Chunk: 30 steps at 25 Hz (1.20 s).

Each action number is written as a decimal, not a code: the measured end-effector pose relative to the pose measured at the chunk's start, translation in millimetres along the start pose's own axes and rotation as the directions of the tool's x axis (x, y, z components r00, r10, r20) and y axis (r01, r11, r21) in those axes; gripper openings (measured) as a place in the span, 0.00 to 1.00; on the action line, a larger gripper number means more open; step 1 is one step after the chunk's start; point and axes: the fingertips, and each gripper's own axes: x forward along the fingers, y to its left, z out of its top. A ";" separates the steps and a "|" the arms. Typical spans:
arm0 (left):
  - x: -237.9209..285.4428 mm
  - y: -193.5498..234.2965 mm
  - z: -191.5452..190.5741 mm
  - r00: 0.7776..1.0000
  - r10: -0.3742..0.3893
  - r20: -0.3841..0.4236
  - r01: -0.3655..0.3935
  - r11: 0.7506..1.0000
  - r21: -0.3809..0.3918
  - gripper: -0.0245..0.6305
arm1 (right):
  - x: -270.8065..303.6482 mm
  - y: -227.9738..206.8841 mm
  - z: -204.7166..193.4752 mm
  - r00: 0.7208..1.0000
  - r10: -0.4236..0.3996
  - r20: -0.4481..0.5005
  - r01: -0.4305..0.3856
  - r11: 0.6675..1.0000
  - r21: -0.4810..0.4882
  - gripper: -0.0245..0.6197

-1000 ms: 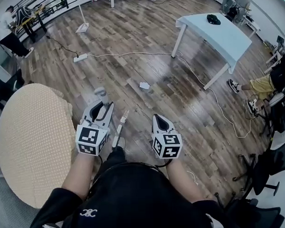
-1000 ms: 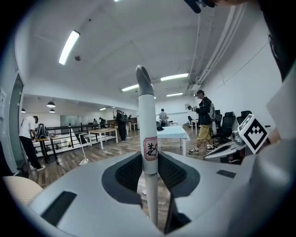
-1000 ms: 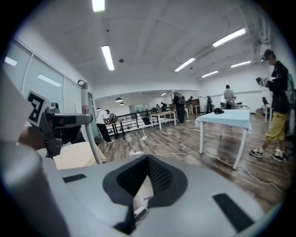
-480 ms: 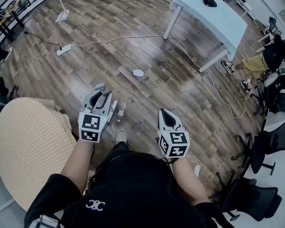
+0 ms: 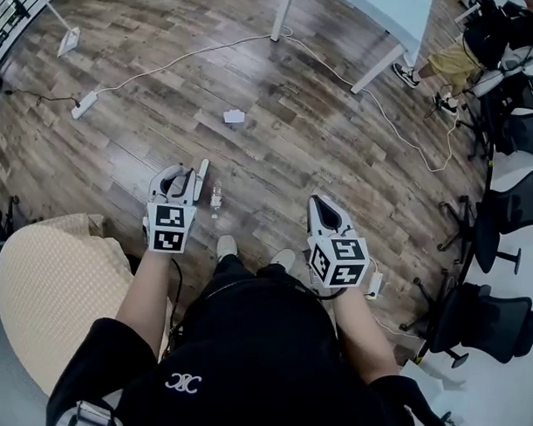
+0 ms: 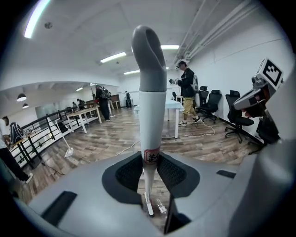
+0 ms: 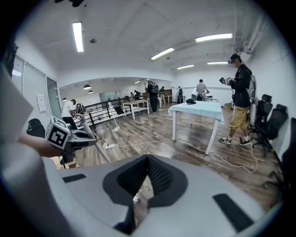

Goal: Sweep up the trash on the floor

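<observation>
Your room is bright, evenly lit by ceiling strip lights (image 7: 77, 36); glare sheens the wooden floor (image 5: 334, 144), and both gripper views bend strongly toward dark edges.

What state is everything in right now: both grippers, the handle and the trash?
Left gripper: shut on the handle.
Handle: upright, clamped in the left gripper.
Right gripper: shut, empty.
Paper scrap: lying on the floor, not yet swept.
Power strip: on the floor, cable attached.
</observation>
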 end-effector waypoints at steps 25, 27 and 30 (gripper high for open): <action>73.5 -253.8 57.2 0.958 -0.285 -0.046 0.287 0.957 0.046 0.19 | -79.6 -164.9 -82.6 0.983 -0.181 -0.031 0.183 0.970 0.158 0.06; 77.7 -274.5 66.3 0.953 -0.301 -0.043 0.303 0.953 0.027 0.19 | -91.1 -183.1 -95.4 0.979 -0.198 -0.039 0.202 0.963 0.181 0.06; 82.3 -307.5 77.2 0.941 -0.336 -0.043 0.337 0.941 0.021 0.19 | -104.6 -208.2 -108.7 0.975 -0.219 -0.041 0.222 0.952 0.211 0.06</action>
